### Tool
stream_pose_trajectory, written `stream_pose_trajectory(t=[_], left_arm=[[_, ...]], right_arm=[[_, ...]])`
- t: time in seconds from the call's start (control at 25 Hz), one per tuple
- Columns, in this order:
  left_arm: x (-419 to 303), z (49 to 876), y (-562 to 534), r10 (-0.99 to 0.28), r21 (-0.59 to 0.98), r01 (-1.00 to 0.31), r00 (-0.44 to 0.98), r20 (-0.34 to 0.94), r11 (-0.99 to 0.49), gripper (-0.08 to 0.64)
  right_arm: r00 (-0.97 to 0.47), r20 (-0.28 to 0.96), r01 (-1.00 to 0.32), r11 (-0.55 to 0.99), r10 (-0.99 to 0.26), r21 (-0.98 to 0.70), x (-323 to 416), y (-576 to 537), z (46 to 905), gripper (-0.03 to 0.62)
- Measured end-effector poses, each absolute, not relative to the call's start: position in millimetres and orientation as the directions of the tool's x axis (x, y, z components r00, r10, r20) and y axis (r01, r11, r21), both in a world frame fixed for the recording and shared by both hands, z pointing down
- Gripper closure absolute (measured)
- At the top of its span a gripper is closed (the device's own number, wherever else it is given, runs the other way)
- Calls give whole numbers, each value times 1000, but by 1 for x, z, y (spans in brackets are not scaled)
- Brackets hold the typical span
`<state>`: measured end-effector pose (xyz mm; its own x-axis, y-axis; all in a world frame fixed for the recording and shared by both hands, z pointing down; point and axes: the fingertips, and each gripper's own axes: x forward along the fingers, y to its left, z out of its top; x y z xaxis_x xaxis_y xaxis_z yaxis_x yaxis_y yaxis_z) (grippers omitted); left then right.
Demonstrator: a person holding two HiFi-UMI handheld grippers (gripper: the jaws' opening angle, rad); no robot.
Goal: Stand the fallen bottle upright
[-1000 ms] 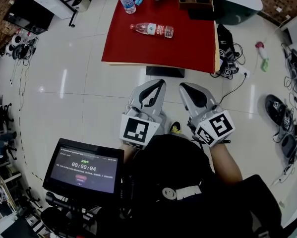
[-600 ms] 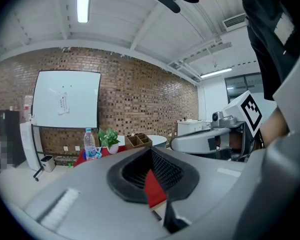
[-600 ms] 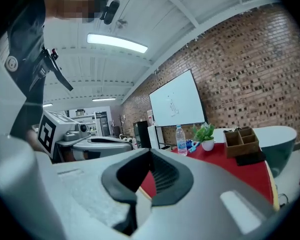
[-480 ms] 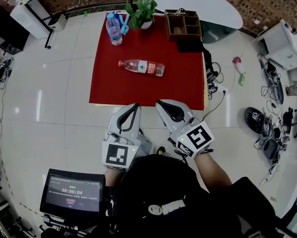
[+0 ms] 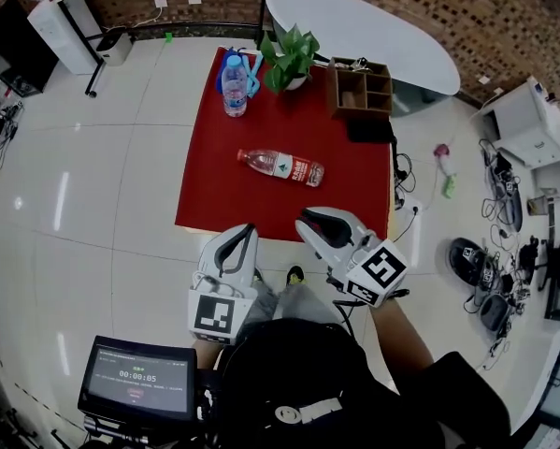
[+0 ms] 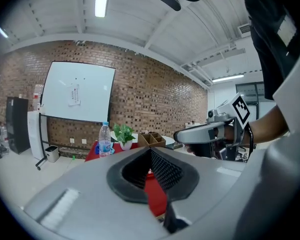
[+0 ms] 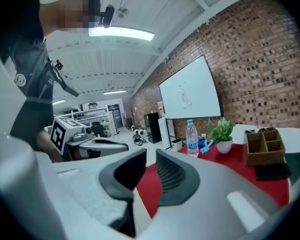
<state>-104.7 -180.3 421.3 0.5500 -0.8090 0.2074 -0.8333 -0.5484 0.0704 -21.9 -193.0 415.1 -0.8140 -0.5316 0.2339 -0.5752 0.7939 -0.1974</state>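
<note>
Fallen bottle [image 5: 281, 166] is flat on the red table [image 5: 209, 190], ahead of both my pairs of jaws and well apart from them, nothing touching it. Its long axis runs across my reach, not along it: cap end toward my left gripper's side, base end toward my right.

My right gripper [image 5: 307, 221] looks the nearer one, tips at the table's near edge and roughly lined up with the base end. My left gripper [image 5: 247, 233] sits at the same edge, a touch further from the cap end.

Jaws: the left pair is closed tip to tip with nothing in it. The right pair is opening, just a narrow slit, empty too. I reckon it has to go much wider to take the bottle across its body.

Count, going outward:
- Two bottles: this one lying, and one standing bottle [image 5: 234, 86] far ahead to the left.
- One potted plant [image 5: 289, 56].
- One wooden box [image 5: 362, 87] ahead to the right.
- One flat black thing [image 5: 368, 131] just this side of the box.
</note>
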Motion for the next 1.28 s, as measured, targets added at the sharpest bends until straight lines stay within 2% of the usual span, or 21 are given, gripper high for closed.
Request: stream_pose_trajectory(t=[0.16,0.28,0.44,0.56,0.72,0.8,0.92,1.08,1.28], left_arm=[[-109,422,-191,-825,48,-847,527,206,-529,558],[-116,409,-190,-860,45,-881,471,197,-472,558],[-130,402,-193,-893,40,-914,403,198,-404,557],[-143,407,-200,-920,35,-941,336,201,-336,557],[-173,395,-179,-951,36,-970,241,196,-239,557],[-187,394,-169,-960,31,-980,197,200,-195,558],[-201,397,-162,-964,34,-989,150,220,-146,557],[-207,394,-164,-965,40,-991,135,223,-129,557],[-181,391,-186,-961,15,-982,187,203,-187,557]], right_arm=[[-809,395,-501,862,-436,-74,-30,-212,444,385],[-745,558,-396,916,-365,70,-40,-229,463,310],[-626,704,-261,941,-336,216,-67,-283,486,301],[-544,783,-173,953,-302,247,-90,-327,535,302],[-339,907,12,963,-249,269,-110,-338,599,301],[-230,947,82,966,-222,246,-111,-337,630,301],[-126,951,150,943,-281,298,-104,-347,657,302],[-141,951,99,952,-276,291,-106,-350,648,307],[-354,895,-144,962,-271,234,-89,-364,596,311]])
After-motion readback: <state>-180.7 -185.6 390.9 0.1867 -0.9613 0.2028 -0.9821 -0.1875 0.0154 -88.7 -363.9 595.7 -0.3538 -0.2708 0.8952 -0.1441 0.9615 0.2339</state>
